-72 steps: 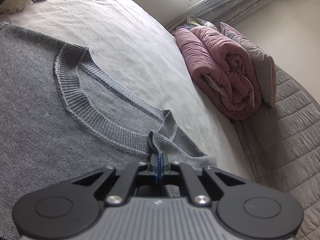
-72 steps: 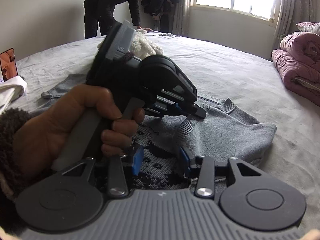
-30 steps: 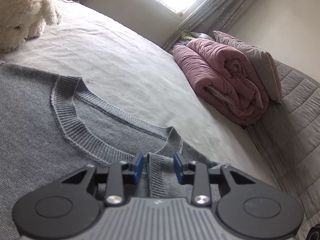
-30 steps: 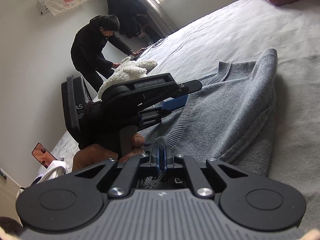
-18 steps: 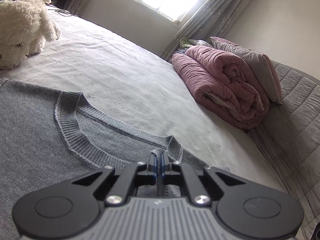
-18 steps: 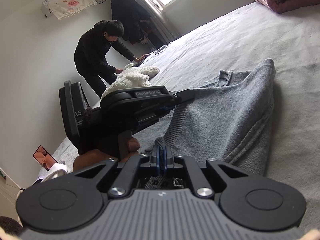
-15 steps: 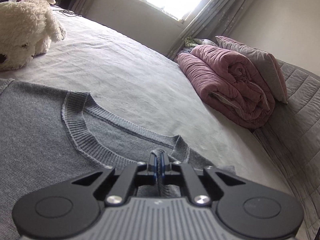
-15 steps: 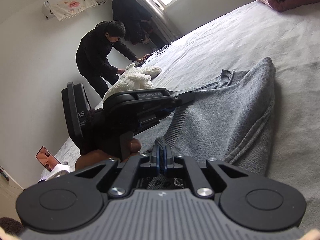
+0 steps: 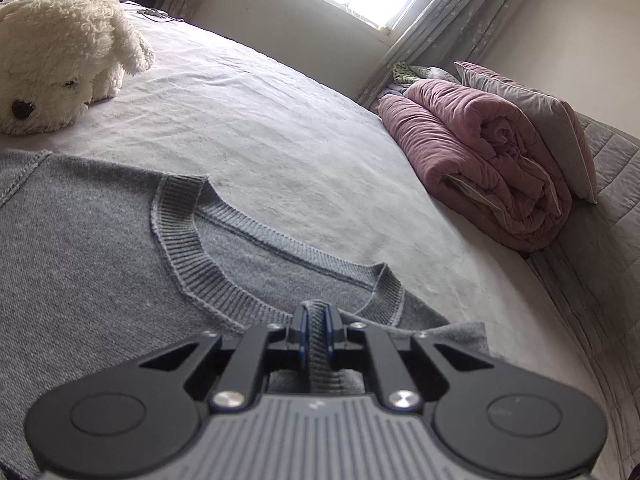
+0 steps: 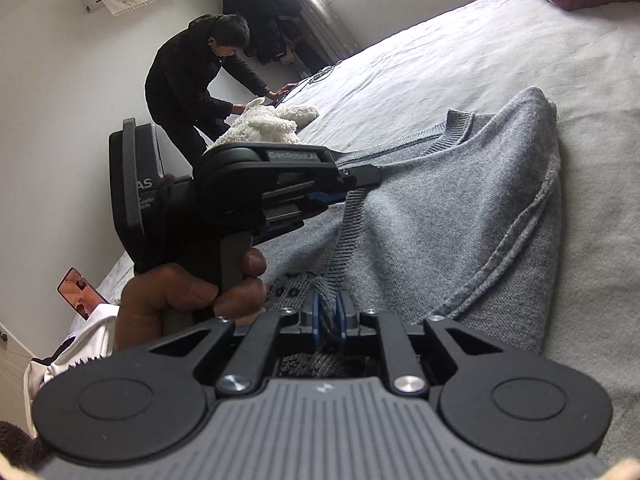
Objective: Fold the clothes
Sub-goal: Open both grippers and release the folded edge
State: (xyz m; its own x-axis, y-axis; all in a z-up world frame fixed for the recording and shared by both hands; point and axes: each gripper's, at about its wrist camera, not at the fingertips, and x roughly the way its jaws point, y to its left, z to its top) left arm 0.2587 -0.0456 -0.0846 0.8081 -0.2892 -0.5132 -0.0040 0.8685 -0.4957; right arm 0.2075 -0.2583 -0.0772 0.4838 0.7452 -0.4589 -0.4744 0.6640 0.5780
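A grey knit sweater point(image 9: 100, 240) lies flat on the bed point(image 9: 280, 140), its ribbed collar point(image 9: 180, 240) facing up. My left gripper point(image 9: 316, 312) has a ribbed fold of the sweater between its blue pads; the jaws are opening, and the fold still fills the narrow gap. In the right wrist view the same sweater point(image 10: 460, 220) is bunched, with one side folded over. My right gripper point(image 10: 328, 308) has a raised fold of knit between its pads, and its jaws are opening too. The left gripper point(image 10: 360, 178), held by a hand point(image 10: 180, 300), points at the collar.
A white plush dog point(image 9: 60, 60) sits on the bed to the far left. A rolled pink quilt point(image 9: 480, 160) and a grey pillow point(image 9: 540, 128) lie at the right. A person in black point(image 10: 188, 72) bends over the bed's far side. A phone point(image 10: 78, 292) lies at the left.
The left jaws stood open around the ribbed fold, closed on it, and have now parted slightly. The right jaws, tightly closed before, have also parted a little. The plush dog fills more of the left view.
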